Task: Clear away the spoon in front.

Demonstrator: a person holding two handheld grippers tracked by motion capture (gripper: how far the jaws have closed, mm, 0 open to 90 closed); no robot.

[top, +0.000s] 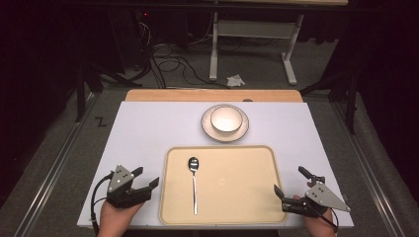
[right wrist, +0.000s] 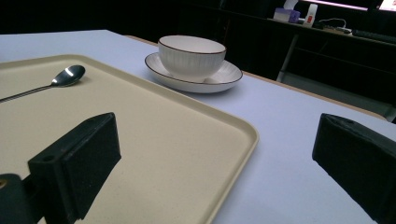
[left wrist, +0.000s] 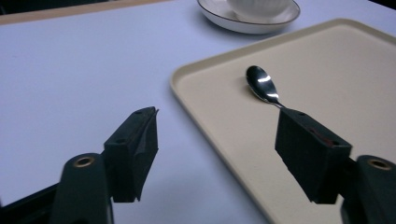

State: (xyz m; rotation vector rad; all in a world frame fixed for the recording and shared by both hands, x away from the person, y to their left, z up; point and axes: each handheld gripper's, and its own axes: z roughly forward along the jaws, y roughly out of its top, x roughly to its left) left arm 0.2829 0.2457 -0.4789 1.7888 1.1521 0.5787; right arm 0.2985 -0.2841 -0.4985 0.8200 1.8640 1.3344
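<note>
- While both grippers hang back at the near corners of the table, the spoon (top: 193,183) lies alone on the left half of the beige tray (top: 247,197), bowl end pointing away from the person, handle running toward the near rim.
- The left gripper (top: 146,177) sits just off the tray's left edge with its jaws apart and nothing between them; in the left gripper view the spoon's bowl (left wrist: 261,84) gleams beyond the right-hand jaw, which covers most of the handle.
- The right gripper (top: 289,181) hovers at the tray's right edge, jaws spread wide and empty, well apart from the spoon.
- Beyond the tray, a white ribbed bowl (top: 227,119) stands on a rimmed plate (top: 210,131), near the far edge of the pale table top (top: 143,128).
- Risk, as judged from here: the spoon is thin, shiny and flat on a smooth tray, so a pinch on the handle may slip or skate it sideways; jaws coming in low may catch the raised tray rim and shift the tray instead.
- A lift from one end may let the spoon swing or drop.
- Hard to read: whether the bowl holds anything cannot be told, the room past the table is dark, and the person's hands are cut off at the bottom of the high view.
</note>
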